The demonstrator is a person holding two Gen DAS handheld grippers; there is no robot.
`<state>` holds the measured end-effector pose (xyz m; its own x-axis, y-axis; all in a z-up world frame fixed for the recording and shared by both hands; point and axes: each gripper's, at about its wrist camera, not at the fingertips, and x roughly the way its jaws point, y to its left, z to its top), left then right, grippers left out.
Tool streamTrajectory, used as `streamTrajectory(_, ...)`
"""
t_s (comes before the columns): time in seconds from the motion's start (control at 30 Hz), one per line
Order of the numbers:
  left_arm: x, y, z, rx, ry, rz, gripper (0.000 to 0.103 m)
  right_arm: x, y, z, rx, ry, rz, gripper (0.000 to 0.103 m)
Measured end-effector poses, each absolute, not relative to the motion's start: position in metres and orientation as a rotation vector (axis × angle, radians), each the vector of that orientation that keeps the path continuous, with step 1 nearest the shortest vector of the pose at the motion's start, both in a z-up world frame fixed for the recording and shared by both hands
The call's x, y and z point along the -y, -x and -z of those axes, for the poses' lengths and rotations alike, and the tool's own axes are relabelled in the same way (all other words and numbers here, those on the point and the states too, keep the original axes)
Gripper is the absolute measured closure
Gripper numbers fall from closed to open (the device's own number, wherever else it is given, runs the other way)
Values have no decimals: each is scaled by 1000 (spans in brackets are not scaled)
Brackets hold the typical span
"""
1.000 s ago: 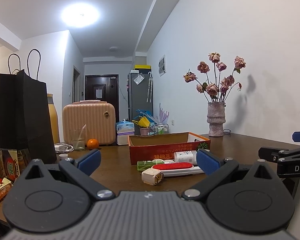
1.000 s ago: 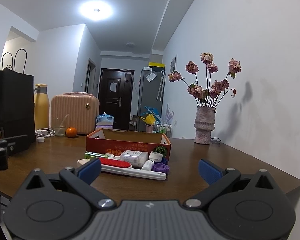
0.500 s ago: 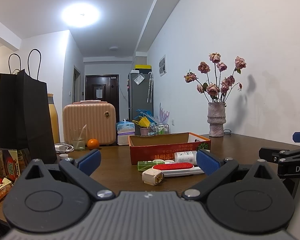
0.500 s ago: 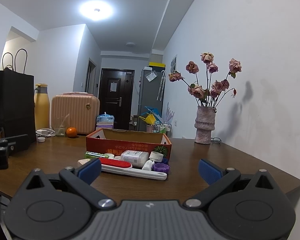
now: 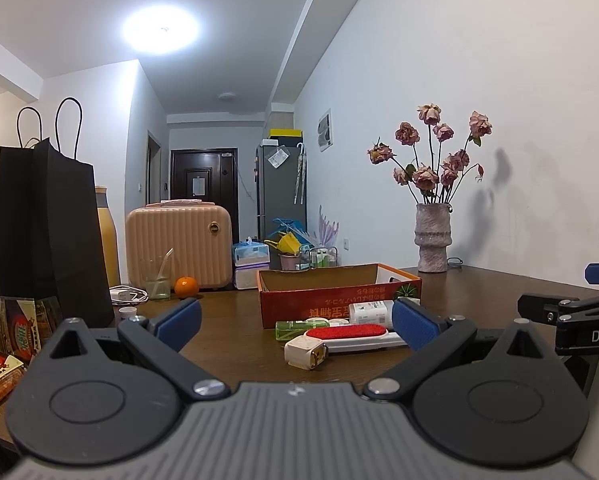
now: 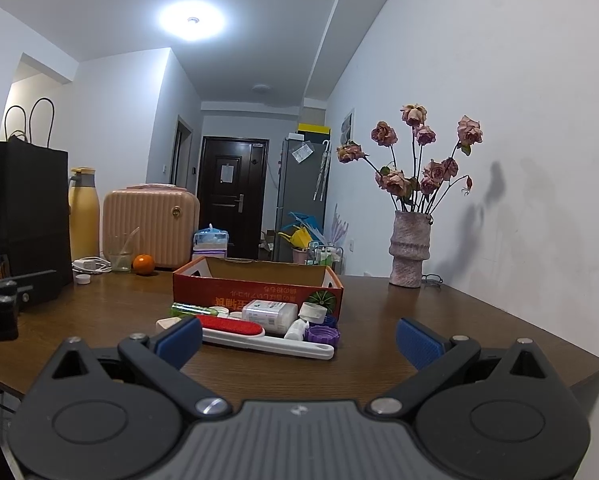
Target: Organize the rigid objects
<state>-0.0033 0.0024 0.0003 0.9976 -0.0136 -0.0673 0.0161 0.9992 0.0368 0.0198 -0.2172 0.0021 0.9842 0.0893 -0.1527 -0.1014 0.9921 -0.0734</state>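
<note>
1. The small rigid items still lie loose on the worktop (image 6: 379, 300) in front of the cardboard box (image 6: 259, 286): a red-topped brush (image 6: 235, 325), a white pill box (image 6: 268, 315), a green tube (image 6: 193, 309), a purple cap (image 6: 322, 335) and, nearest your left side, a cream plug (image 5: 305, 354).
2. From this low angle you cannot see into the box, so whether anything has been put away cannot be told. Judging by the cluster outside it, most of the sorting is still ahead.
3. Your left gripper (image 5: 295, 320) has its fingers spread wide and holds nothing; the plug sits at about 12 o'clock between them, just ahead.
4. Your right gripper (image 6: 297, 338) is likewise spread and unloaded; the brush and caps lie at 11 to 12 o'clock, near the left finger.
5. Further out, at 2 o'clock, a vase (image 6: 409, 254) of dried roses stands well apart from the pile.
</note>
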Motion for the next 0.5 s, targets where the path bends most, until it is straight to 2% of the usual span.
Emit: streamTrajectory(0.5, -3, 1, 0, -72, -36, 16, 0, 217, -20, -3, -154, 82, -99, 0)
